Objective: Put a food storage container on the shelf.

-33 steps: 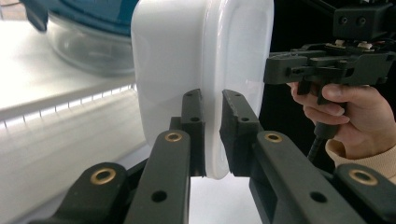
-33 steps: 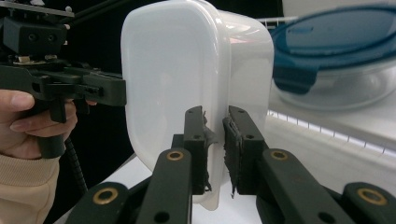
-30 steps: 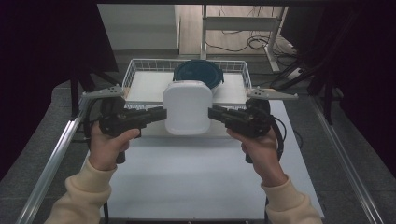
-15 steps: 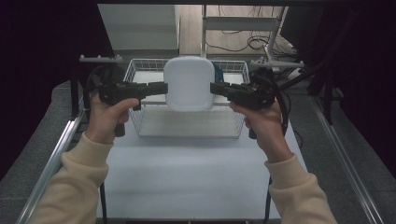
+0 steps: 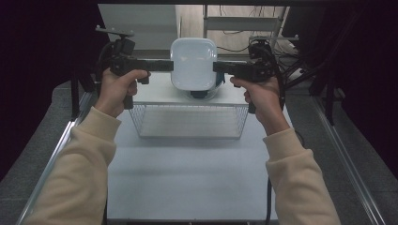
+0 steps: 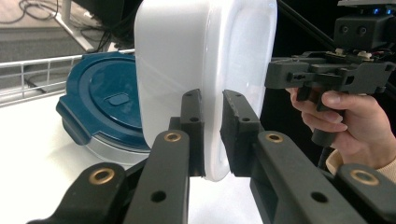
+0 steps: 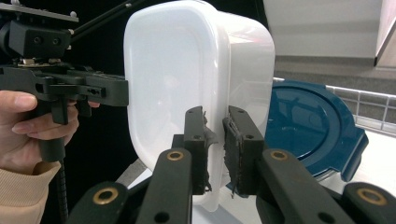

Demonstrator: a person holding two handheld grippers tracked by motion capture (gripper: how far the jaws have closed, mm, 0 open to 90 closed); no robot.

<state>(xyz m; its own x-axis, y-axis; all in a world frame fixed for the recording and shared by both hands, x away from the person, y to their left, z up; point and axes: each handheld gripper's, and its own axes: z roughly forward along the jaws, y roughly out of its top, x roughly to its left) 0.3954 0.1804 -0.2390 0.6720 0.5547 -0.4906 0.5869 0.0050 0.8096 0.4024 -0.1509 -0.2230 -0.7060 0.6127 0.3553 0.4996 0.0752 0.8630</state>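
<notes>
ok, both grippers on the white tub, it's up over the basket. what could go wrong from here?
1. Each gripper pinches only the thin rim: left gripper and right gripper on opposite edges of the white tub. The smooth plastic could slip or twist if the hands drift apart.
2. The blue-lidded container sits right beneath it in the wire basket; lowering straight down may hit it.
3. The tub blocks the high view of what lies under it.
</notes>
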